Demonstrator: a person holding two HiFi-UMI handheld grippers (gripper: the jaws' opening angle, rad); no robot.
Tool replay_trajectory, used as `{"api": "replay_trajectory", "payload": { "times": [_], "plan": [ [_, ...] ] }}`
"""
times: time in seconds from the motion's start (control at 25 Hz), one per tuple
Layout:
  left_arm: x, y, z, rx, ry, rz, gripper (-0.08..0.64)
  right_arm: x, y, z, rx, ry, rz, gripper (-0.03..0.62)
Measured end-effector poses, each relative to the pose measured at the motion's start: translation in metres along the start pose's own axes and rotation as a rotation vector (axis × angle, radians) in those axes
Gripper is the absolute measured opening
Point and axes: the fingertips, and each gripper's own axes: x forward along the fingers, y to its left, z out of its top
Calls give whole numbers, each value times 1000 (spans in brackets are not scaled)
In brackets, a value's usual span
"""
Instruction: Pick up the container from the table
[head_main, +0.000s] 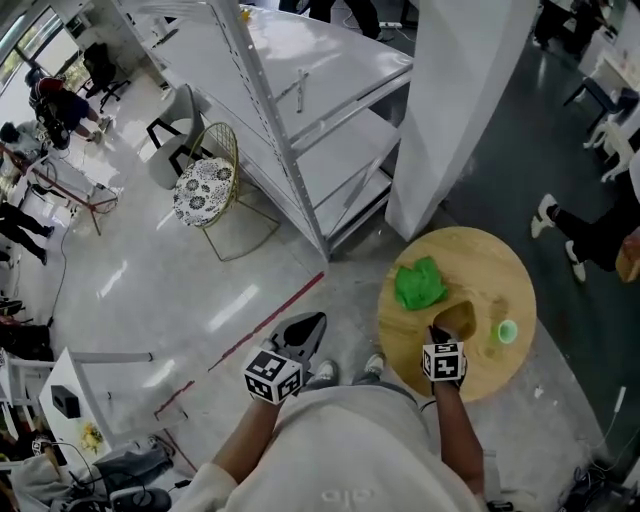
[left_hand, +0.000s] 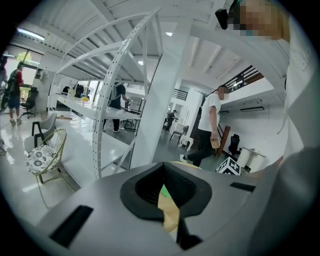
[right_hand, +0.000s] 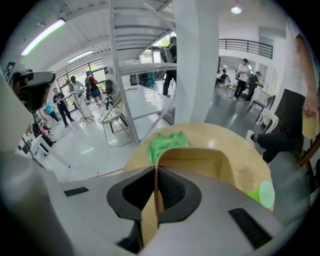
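Observation:
A bent-wood container (head_main: 457, 320) sits at the near side of the round wooden table (head_main: 490, 262). My right gripper (head_main: 440, 335) is shut on its near wall. In the right gripper view the thin wooden wall of the container (right_hand: 200, 162) is pinched between the pads of the right gripper (right_hand: 156, 175), and it looks lifted a little off the table (right_hand: 227, 137). My left gripper (head_main: 308, 326) hangs over the floor to the left of the table, its jaws together with nothing between them. In the left gripper view the left gripper (left_hand: 164, 176) shows only a sliver of table behind.
A crumpled green cloth (head_main: 420, 284) lies just beyond the container, and a small green round thing (head_main: 507, 331) to its right. A white pillar (head_main: 450, 110) and a white shelving rack (head_main: 300, 110) stand behind the table. A wire chair (head_main: 205, 190) is at left, and a person's feet (head_main: 560, 235) at right.

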Motion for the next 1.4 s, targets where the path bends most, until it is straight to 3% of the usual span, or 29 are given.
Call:
{"api": "replay_trajectory", "payload": {
  "times": [0.44, 0.72, 1.04, 1.4],
  "plan": [
    [-6, 21, 28, 7, -88, 1, 15, -61, 36, 119, -120, -274, 55, 41],
    [-16, 28, 49, 22, -139, -12, 15, -102, 71, 181, -183, -472, 151, 40],
    [-28, 27, 78, 75, -196, -32, 15, -140, 108, 219, -254, -656, 235, 40],
    [-32, 18, 93, 112, -229, -60, 15, -176, 143, 229, -359, -802, 317, 40]
  ]
}}
